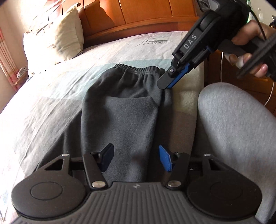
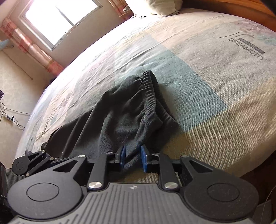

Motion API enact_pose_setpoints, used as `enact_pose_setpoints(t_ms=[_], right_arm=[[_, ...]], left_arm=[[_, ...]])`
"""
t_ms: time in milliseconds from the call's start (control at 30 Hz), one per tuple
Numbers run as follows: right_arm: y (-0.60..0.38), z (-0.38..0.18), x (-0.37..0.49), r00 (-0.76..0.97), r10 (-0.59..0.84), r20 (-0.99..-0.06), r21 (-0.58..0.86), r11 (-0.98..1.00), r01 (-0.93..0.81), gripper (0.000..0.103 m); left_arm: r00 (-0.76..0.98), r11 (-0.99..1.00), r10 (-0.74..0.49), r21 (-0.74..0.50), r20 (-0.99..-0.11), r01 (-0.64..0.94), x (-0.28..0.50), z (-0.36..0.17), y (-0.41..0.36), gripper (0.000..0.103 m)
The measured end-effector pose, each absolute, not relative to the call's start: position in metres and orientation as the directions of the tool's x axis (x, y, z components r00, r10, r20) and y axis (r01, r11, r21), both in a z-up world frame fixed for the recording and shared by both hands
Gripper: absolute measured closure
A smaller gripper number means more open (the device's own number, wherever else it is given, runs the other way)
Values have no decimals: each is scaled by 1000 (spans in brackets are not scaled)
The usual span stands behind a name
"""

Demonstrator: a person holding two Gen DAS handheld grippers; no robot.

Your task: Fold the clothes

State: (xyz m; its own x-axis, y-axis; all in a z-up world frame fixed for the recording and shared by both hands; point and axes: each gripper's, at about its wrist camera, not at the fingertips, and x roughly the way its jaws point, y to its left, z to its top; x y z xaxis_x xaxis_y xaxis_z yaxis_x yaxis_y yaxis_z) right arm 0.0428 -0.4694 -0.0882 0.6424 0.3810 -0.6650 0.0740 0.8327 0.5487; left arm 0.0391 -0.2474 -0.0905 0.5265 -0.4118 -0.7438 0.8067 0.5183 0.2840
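Dark sweatpants [image 1: 120, 103] lie on the bed [image 2: 215, 82] near its edge. The right gripper [image 2: 132, 159] pinches fabric by the waistband; the left gripper [image 1: 136, 159] hangs released above a leg. A pillow [image 1: 55, 39] sits by the headboard [image 1: 138, 15], and a grey-clad knee [image 1: 238, 134] crowds the bedside.

Matt fleece trousers [image 1: 120, 110] are lying on a bed sheet [image 2: 215, 96] of coarse woven cloth, a glossy wooden headboard [image 1: 138, 15] gleaming behind.
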Motion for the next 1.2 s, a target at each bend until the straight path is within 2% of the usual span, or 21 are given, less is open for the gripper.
enact_pose_setpoints(t_ms=[133,233,333,533,600,667,900,1067,1200], right_arm=[[-474,-92,40,655,405,-638,596,798,87,78],[-481,-102,40,655,438,-616,663,737,131,67],[-486,-110,39,670,451,-590,706,691,156,67],[-493,-120,48,726,420,-545,743,643,186,68],[-492,-118,51,733,398,-552,721,669,180,72],[-490,-114,53,736,370,-567,685,709,171,96],[-506,-103,50,758,324,-567,645,747,163,98],[-509,-113,53,707,352,-613,650,733,199,94],[-504,-103,39,708,373,-600,677,708,200,88]], left_arm=[[556,499,-390,339,-734,798,38,-94,-254,45],[578,483,-374,379,-725,789,37,-97,-259,45],[593,476,-362,404,-719,781,38,-99,-263,45],[576,516,-364,357,-732,779,43,-96,-255,42],[571,521,-365,347,-735,780,42,-95,-253,42],[566,531,-371,332,-736,780,40,-91,-249,42],[545,540,-394,293,-740,789,32,-81,-243,42],[553,555,-384,294,-739,778,30,-79,-237,42],[562,607,-377,262,-736,750,32,-70,-218,41]])
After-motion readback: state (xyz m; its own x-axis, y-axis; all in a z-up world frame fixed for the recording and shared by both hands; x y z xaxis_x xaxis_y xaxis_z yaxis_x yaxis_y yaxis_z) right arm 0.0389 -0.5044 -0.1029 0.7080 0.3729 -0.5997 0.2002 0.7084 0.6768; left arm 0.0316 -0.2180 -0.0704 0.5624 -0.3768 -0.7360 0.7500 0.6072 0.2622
